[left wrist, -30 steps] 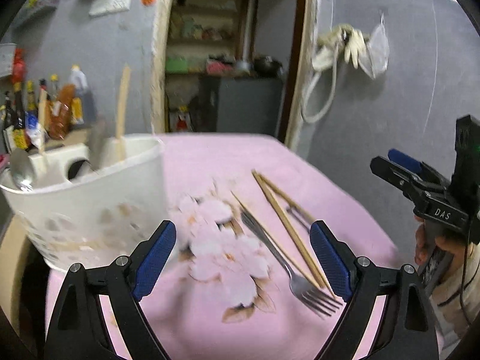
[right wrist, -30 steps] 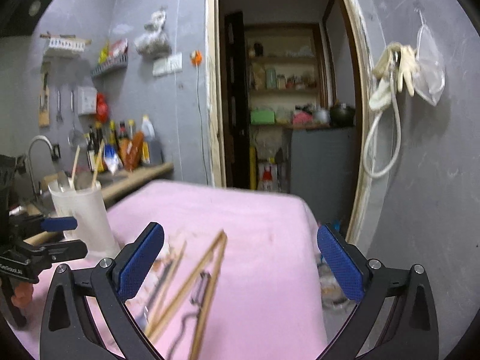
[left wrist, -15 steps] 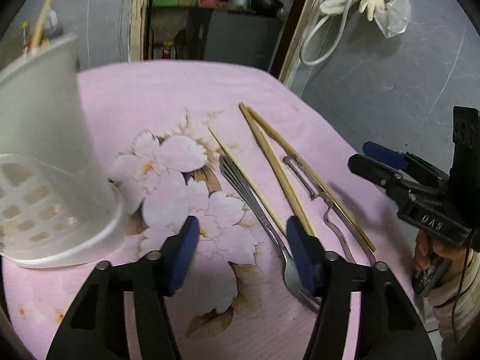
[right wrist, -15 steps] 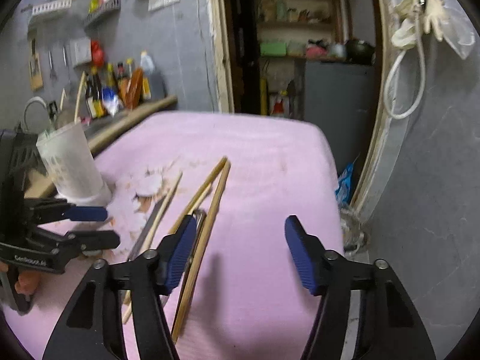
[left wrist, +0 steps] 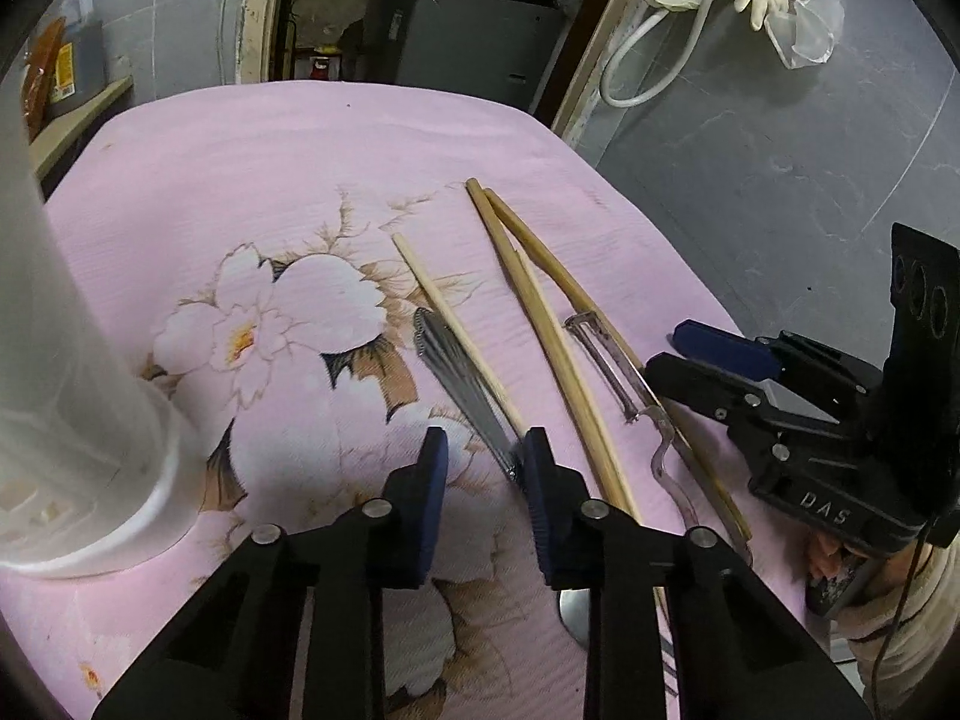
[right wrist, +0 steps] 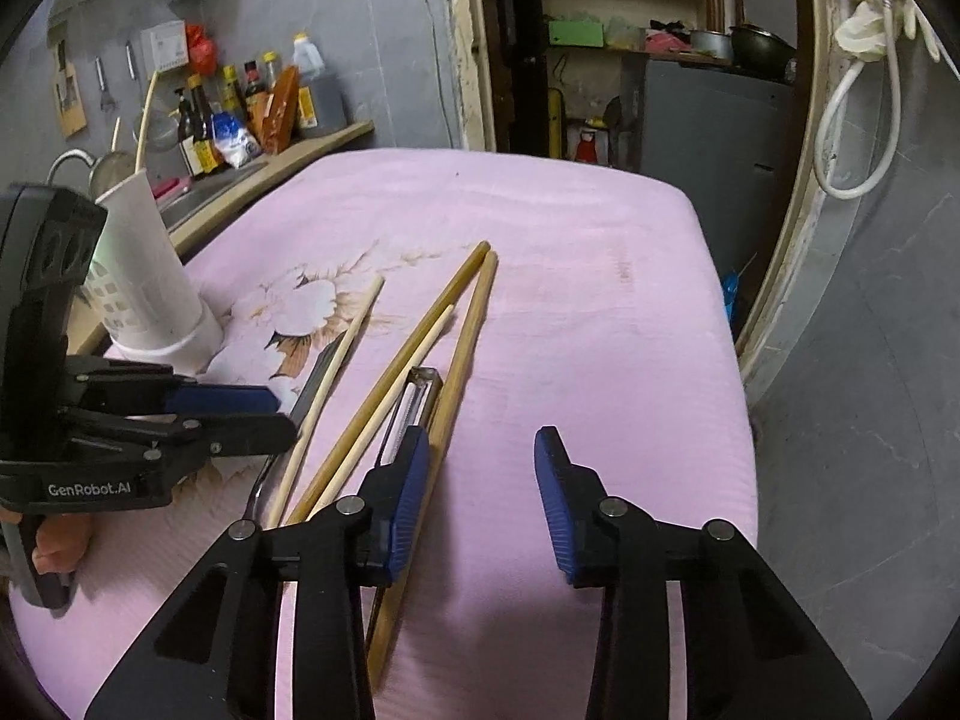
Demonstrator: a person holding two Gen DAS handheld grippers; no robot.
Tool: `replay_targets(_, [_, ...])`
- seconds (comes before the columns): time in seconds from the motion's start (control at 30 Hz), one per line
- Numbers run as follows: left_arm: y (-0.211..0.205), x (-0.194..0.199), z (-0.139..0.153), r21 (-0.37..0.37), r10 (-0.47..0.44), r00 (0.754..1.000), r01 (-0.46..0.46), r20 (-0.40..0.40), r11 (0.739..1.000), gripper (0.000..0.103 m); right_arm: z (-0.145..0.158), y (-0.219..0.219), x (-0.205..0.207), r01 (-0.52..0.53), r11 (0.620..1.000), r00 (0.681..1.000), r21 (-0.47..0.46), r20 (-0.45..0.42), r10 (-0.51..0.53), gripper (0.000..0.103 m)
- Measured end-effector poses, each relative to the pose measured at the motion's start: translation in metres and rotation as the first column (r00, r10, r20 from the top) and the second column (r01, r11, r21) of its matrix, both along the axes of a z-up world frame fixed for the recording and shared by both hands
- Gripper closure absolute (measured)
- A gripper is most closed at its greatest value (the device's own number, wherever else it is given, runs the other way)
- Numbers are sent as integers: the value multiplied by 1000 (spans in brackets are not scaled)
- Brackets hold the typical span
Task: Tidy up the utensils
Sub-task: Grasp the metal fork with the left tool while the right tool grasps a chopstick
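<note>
Left gripper [left wrist: 483, 468]: jaws partly open and just been closing, nothing clamped between them. Only the patterned pink cloth [left wrist: 252, 180] over the worktop shows in the gap. Its right-hand pad lies over the neck of the fork [left wrist: 462, 378], whose handle runs up and away from the pad; whether they touch cannot be told. A thin pale chopstick [left wrist: 447, 318] lies alongside the fork's right edge.

Right gripper [right wrist: 483, 480]: jaws also partly open and just been closing, with bare cloth between the pads. Its left-hand pad sits just beside the peeler [right wrist: 414, 402] and the thick wooden chopsticks [right wrist: 462, 348], which lie to the left of the gap, not in it.

All utensils lie loose on the cloth in a fan. The white utensil holder [right wrist: 144, 282] stands upright at the worktop's left side, beyond the left gripper and well apart from the right one.
</note>
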State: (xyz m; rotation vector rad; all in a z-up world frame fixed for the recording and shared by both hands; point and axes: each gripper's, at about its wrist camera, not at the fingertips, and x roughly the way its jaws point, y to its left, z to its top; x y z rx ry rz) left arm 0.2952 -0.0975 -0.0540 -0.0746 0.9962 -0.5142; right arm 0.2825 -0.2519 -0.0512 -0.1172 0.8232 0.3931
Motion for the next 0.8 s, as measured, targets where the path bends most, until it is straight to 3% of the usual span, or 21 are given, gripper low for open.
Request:
replay_targets(0.4, [-9,8,-3,5,-11,1000,11,-7,1000,90,-4,18,24,2,997,999,-79,-35,-5,77])
replay_targets(0.67, [-10,18,-4,-8,-30,999,29,-40,1000,90,-7,18,54,-5,999,992,-52,-123,-2,76])
replay_targets(0.8, [-13,22,-2,4,-22,998,22,-51,1000,91,-6,27,55,-27,994,992,-109,-123,13,77])
